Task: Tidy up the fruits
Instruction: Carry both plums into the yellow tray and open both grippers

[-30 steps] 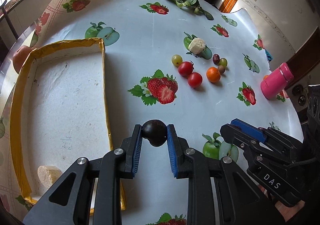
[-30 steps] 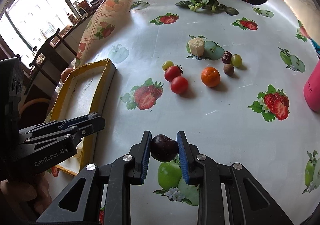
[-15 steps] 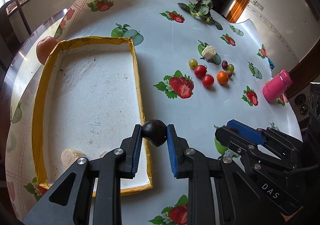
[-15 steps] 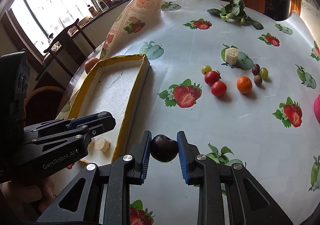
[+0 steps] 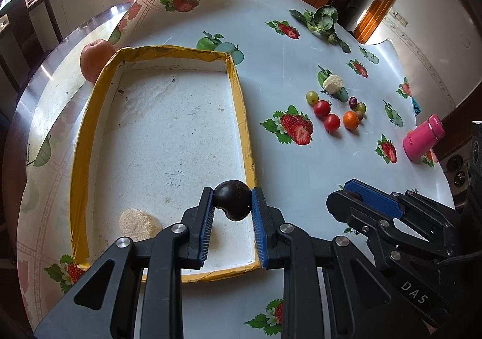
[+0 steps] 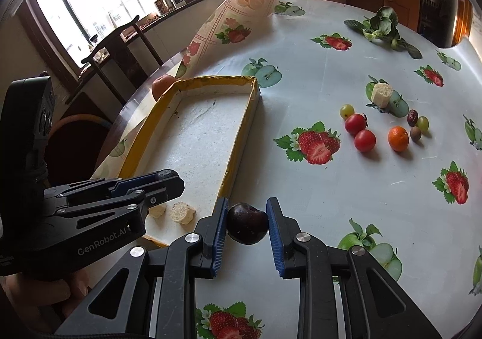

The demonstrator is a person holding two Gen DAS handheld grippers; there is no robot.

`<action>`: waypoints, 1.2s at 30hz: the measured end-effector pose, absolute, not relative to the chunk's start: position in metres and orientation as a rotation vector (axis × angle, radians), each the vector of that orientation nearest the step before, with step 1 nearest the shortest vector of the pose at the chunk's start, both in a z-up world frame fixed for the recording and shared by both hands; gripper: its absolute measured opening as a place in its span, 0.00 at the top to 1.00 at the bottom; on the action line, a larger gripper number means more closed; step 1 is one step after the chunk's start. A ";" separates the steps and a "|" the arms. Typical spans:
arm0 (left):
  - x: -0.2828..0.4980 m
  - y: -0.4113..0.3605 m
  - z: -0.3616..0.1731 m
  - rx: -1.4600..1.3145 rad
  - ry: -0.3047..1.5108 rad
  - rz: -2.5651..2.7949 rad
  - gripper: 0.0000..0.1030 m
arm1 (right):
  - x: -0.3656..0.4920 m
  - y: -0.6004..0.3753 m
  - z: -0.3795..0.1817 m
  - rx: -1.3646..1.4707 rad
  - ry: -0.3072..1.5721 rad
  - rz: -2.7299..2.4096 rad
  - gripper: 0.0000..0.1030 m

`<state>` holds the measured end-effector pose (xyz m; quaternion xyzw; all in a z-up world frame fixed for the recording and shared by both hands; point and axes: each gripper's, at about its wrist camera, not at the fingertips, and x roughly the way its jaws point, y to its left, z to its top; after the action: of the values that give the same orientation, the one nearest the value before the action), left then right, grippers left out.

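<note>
Left gripper (image 5: 232,203) clamps dark round plum (image 5: 232,200) over yellow-rimmed white foam tray (image 5: 79,140) | right gripper (image 6: 246,224) clamps dark cherry (image 6: 247,223) (just outside rim) | lower each before you let go.

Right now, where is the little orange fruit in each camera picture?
Left wrist view: the orange fruit sits on the right, above the middle, among the small loose fruits on the tablecloth.
Right wrist view: the orange fruit sits on the right, about halfway up, in the same cluster.
Shared landmark: in both views the two red tomatoes lie just left of it.
</note>
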<state>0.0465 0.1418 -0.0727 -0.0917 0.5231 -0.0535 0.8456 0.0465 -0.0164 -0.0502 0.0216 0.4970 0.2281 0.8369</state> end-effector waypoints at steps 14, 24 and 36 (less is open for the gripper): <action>0.050 0.190 -0.081 -0.240 1.111 -0.031 0.79 | 0.051 0.024 -0.056 0.010 1.065 0.555 0.74; 0.062 0.216 -0.096 -0.270 1.136 0.013 0.79 | 0.057 0.069 -0.073 -0.048 1.095 0.617 0.74; 0.083 0.218 -0.124 -0.268 1.203 0.013 0.79 | 0.072 0.103 -0.113 -0.143 1.158 0.661 0.74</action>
<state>0.0830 0.2180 -0.1244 -0.1255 0.5641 0.0062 0.8161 0.0721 0.1027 -0.1129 -0.0661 0.5365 0.3062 0.7836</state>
